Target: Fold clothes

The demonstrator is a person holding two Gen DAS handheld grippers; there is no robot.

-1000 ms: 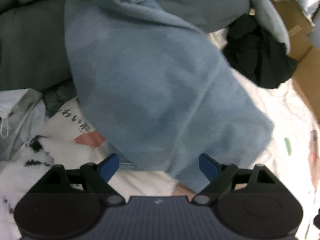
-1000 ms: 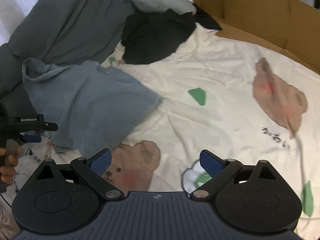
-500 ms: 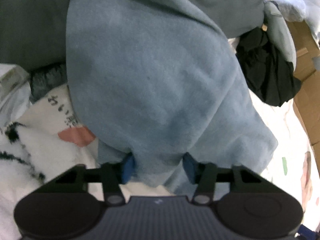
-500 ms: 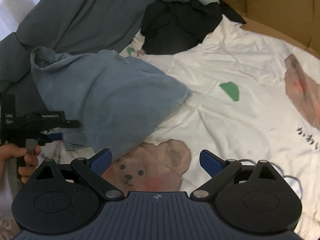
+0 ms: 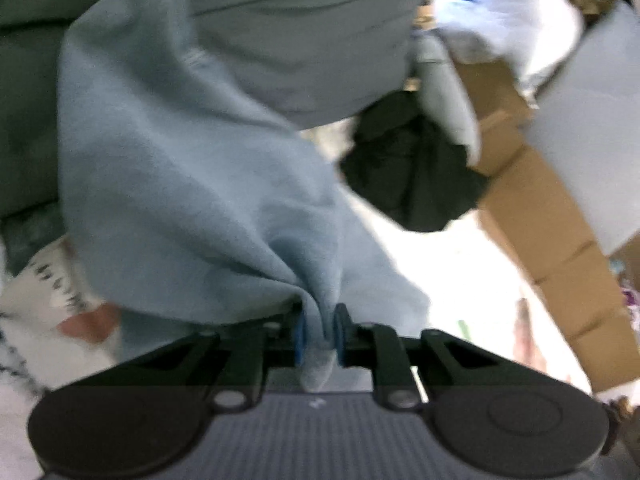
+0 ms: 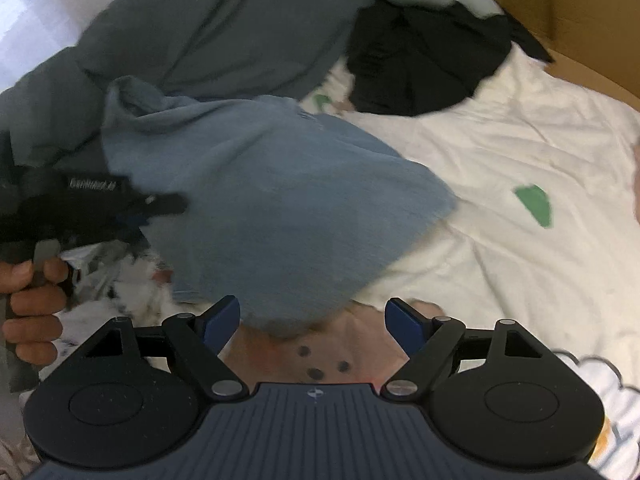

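Left wrist view: left gripper [image 5: 319,334] fingers [image 5: 299,336] pinched tight on a bunched fold of the light blue garment [image 5: 192,184]; fabric tail pokes out behind the pads toward the cam. Rest of the garment fans up and fwd-left of the fingers. Black garment [image 5: 412,176] fwd-right, cardboard box [image 5: 552,232] further right, grey-green cloth [image 5: 304,32] beyond at top. View is motion-blurred.

Right wrist view: right gripper [image 6: 313,322] fingers [image 6: 404,322] spread wide, nothing between the pads. Near corner of the blue garment sits just ahead of and between the fingertips; can't tell if touching. Bear print on the white bedsheet [image 6: 500,200] directly under the gap. Left gripper visible fwd-left w/ a hand [image 6: 30,304] on its grip, at the garment's left edge. Black garment far fwd, slightly right; green patch on the sheet fwd-right.
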